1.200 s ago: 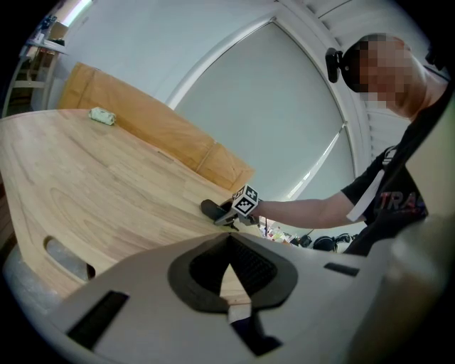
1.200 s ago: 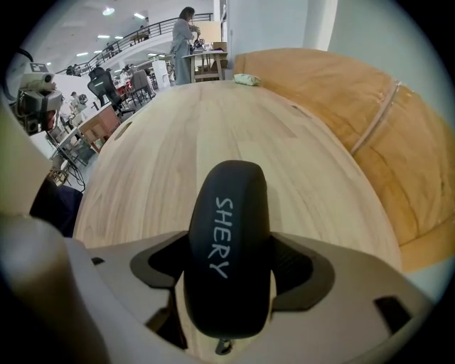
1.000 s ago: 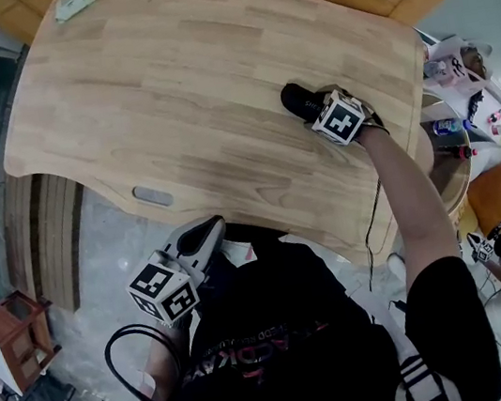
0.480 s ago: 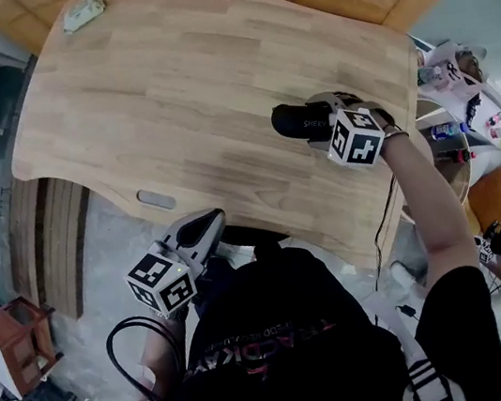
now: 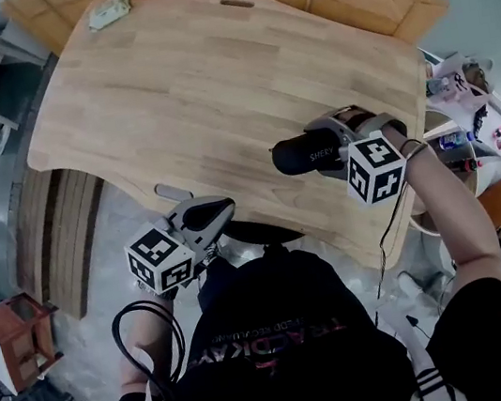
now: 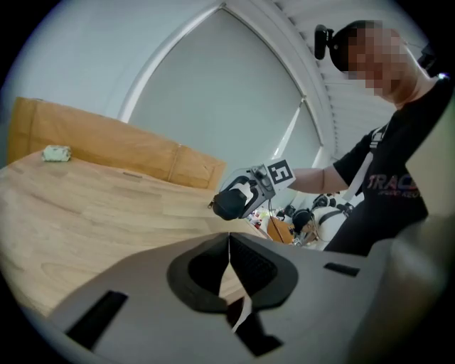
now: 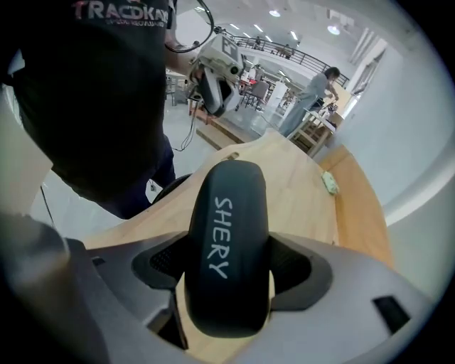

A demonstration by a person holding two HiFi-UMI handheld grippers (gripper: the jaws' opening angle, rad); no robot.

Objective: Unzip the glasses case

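Black and oval, one hard glasses case [image 5: 303,154] hangs in the air over the near right part of one light wooden table [image 5: 194,90]. White letters on the case spell "SHERY".

Two grey grippers show. The right gripper [image 5: 325,146] has one jaw pressed on each side of the case and holds it up off the wood. The left gripper [image 5: 218,212] is by the near edge of the table, left of the case and well apart from it. Its jaws are closed tight together with nothing between them.

Each gripper has one cube with black and white squares, so there are two: the left cube [image 5: 159,261] and the right cube [image 5: 376,169].

One small pale green thing [image 5: 109,11] lies at the far left corner of the table.

The person's black shirt [image 5: 276,352] has letters that start "TRAC"; the rest is hard to read.
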